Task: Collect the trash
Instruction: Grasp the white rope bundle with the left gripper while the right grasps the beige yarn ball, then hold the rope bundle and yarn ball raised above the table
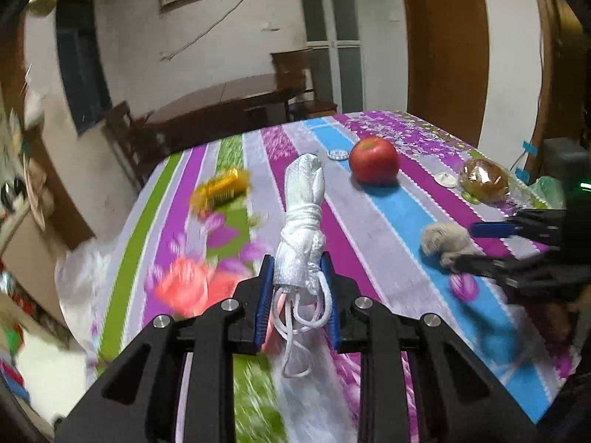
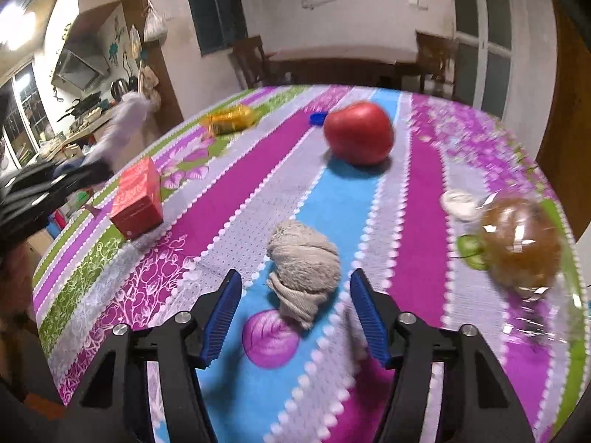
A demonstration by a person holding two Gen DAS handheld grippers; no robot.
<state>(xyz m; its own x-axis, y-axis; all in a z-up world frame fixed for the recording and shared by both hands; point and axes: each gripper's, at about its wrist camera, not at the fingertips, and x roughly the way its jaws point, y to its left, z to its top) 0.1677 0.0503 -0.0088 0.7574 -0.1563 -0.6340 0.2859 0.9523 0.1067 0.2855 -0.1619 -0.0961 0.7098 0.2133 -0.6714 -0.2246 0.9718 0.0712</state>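
Note:
A white knotted plastic bundle (image 1: pixel 304 199) with loose drawstrings stands up between the blue pads of my left gripper (image 1: pixel 297 262), which is shut on its lower part, above the striped tablecloth (image 1: pixel 388 229). The right wrist view shows that bundle (image 2: pixel 125 122) as a white blur at the far left. A grey crumpled wad (image 2: pixel 303 269) lies on the cloth just ahead of my right gripper (image 2: pixel 295 277). Its fingers stand open on either side of the wad, with a gap between each pad and it. From the left wrist the wad (image 1: pixel 443 238) is at the right.
On the cloth lie a red apple (image 2: pixel 358 133), a wrapped brown bun (image 2: pixel 521 243), a red box (image 2: pixel 138 199), a yellow wrapper (image 2: pixel 231 118), a blue cap (image 2: pixel 317 117) and a white cap (image 2: pixel 460 203). The table drops off at left and far side.

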